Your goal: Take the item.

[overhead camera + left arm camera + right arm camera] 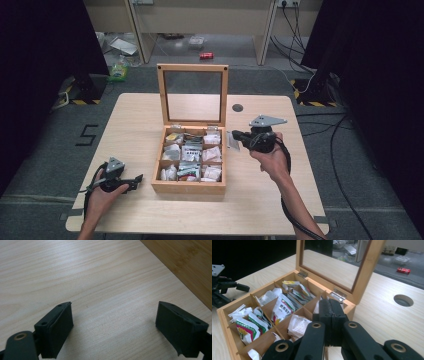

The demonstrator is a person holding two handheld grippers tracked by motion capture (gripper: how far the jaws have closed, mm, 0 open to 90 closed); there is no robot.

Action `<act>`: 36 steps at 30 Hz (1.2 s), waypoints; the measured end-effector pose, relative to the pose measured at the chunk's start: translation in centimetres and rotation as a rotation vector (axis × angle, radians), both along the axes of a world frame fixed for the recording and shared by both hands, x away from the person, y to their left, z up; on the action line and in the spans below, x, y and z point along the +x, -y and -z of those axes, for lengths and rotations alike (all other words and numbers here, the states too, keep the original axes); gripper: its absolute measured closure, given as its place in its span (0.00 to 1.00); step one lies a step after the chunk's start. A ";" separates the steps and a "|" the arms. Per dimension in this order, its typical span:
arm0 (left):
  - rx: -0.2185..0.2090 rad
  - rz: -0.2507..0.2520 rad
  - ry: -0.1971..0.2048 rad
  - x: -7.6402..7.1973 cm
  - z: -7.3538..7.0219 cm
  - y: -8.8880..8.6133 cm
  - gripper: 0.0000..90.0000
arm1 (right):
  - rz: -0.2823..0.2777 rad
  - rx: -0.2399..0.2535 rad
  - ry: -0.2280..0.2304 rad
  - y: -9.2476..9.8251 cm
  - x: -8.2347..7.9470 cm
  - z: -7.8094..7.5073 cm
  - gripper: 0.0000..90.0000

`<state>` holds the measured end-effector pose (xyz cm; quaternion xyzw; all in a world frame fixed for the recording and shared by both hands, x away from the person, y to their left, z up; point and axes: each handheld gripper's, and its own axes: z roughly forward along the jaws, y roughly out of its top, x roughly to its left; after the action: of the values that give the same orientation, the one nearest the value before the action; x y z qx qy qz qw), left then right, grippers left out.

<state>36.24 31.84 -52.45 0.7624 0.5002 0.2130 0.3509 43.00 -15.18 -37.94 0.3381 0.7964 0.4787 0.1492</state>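
Right tongs (332, 322) sitting closed, pinching a thin white paper sachet (233, 140) beside the compartmented bamboo tea box (188, 186): light, limp, crushable, best edge-gripped; left tongs (115, 332) gaping empty over the worktop (75, 272).

Plenty of bare table (135, 120) on the left and along the near edge, so a hand can slide around there no problem, with just the left gripper (131, 182) parked near the front-left corner of the wooden box (187, 187). The box sits mid-table with its glass lid (193, 95) standing upright at the back, so that side is walled off and you can only come in from above, the front or the sides. The compartments are stuffed with packets (282, 307), little room between the dividers, and the right gripper (235, 135) hangs by the box's right rim.
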 end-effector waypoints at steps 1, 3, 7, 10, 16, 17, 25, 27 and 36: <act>0.000 0.000 0.000 0.0 0.0 0.0 0.15 | 0.005 0.003 -0.002 0.2 0.0 0.1 1.00; 0.000 0.000 0.000 0.0 0.0 0.0 0.15 | 0.017 0.001 -0.001 0.8 0.0 0.2 1.00; 0.000 0.000 0.000 0.0 0.0 0.0 0.15 | 0.033 0.004 -0.006 1.5 0.0 0.4 1.00; 0.000 0.000 0.000 0.0 0.0 0.0 0.15 | 0.048 0.007 -0.004 2.0 0.0 0.6 1.00; 0.000 0.000 0.000 0.0 0.0 0.0 0.15 | 0.081 0.014 -0.007 3.2 0.1 1.1 1.00; 0.000 0.000 0.000 0.0 0.0 0.0 0.15 | 0.081 0.014 -0.007 3.2 0.1 1.1 1.00; 0.000 0.000 0.000 0.0 0.0 0.0 0.15 | 0.122 0.005 -0.028 4.6 0.2 2.8 1.00; 0.000 0.000 0.001 0.0 0.0 0.0 0.15 | 0.133 0.006 -0.036 5.0 0.2 3.5 1.00; 0.000 0.000 0.000 0.0 0.0 0.0 0.15 | 0.159 0.006 -0.053 5.8 0.2 5.3 1.00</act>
<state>36.24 31.84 -52.45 0.7624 0.5001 0.2130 0.3509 43.24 -21.03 -43.25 0.4133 0.7693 0.4585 0.1647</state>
